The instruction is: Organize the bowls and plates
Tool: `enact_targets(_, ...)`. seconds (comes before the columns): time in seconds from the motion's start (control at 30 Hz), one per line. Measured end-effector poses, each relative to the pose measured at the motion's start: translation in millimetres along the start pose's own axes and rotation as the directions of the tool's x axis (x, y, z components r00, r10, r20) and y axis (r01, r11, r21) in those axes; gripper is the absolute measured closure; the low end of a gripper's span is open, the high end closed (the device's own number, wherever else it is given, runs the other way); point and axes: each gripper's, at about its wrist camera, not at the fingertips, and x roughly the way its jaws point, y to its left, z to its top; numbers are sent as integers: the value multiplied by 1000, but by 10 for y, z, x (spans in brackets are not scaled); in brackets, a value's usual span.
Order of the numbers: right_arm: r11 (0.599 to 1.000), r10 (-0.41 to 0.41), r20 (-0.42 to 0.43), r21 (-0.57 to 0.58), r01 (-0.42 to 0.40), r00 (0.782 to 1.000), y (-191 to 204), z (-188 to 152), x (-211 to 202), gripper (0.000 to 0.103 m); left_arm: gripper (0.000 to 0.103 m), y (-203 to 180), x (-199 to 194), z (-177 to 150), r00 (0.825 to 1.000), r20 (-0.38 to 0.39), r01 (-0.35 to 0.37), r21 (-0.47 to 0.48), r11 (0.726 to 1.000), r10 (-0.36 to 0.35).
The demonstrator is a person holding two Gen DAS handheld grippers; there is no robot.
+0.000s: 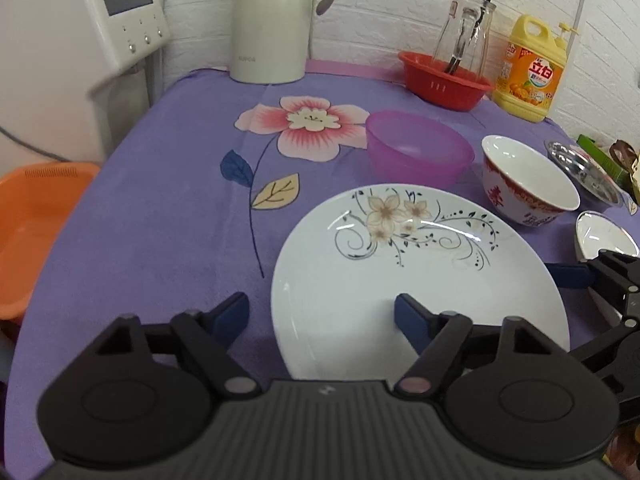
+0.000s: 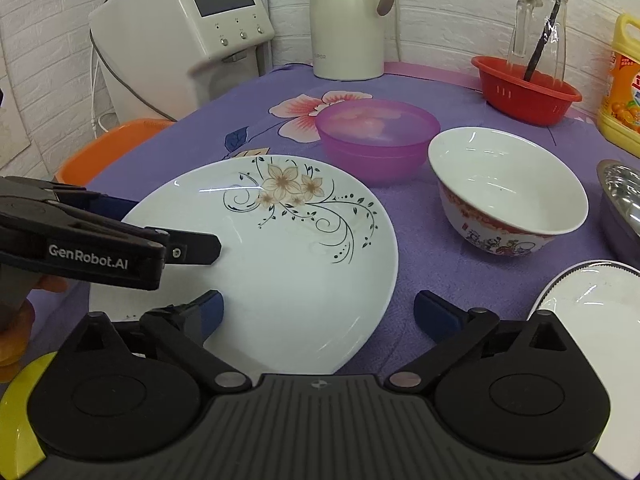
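Plates and bowls sit spread over my desk (image 1: 168, 216), which wears a purple cloth with a big pink flower print. I see the white floral plate (image 1: 420, 280) lying flat near the front edge, and my left hand-held gripper (image 1: 322, 314) hovers low over its left rim: one blue pad is above the plate's surface, the other over bare cloth, so the rim lies between spread jaws that press on nothing. From the right wrist view this same gripper reaches in from the left, one finger over the plate and one lower beside it.

My right hand-held gripper (image 2: 318, 310) is spread wide too, straddling the plate's right rim, its left pad over the plate, its right pad over the cloth; I see nothing pinched.

Behind the plate stands a translucent purple bowl (image 2: 376, 136), and just to its right a white bowl with a red pattern (image 2: 508, 192), upright and empty. Another white plate (image 2: 592, 312) shows at the right edge, with a steel dish (image 2: 620, 200) behind it. Farther back I see a red basket (image 2: 524, 88) holding a glass carafe (image 2: 538, 24), a yellow detergent bottle (image 1: 528, 68), a cream thermos jug (image 2: 348, 20) and a white appliance with a screen (image 2: 184, 40). An orange basin (image 1: 36, 220) sits beyond the desk's left side
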Motion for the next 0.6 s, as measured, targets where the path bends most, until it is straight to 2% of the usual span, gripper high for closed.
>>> enact_targets(0.07, 1000, -10, 11, 8, 10, 1000, -20, -33, -29, 0, 34, -7, -8, 0, 1000, 2, 17, 2, 1000, -17)
enact_targets(0.17, 1000, -14, 23, 12, 14, 1000, 14, -60, -46, 0, 36, -31, -13, -13, 1000, 8, 14, -6, 1000, -14)
enact_targets(0.3, 999, 37, 10, -31, -37, 999, 150, -31, -28, 0, 40, -124, -11, -11, 1000, 5, 4, -11, 1000, -4)
enact_targets(0.4, 1000, 13, -18, -23, -13, 1000, 201, 24, -17, 0, 44, -118, -22, 58, 1000, -23, 1, -50, 999, -2)
enact_targets(0.6, 1000, -20, 33, -14, 21, 999, 248, 61, -308, 0, 44, -250, -289, 178, 1000, 29, 3, -20, 1000, -3)
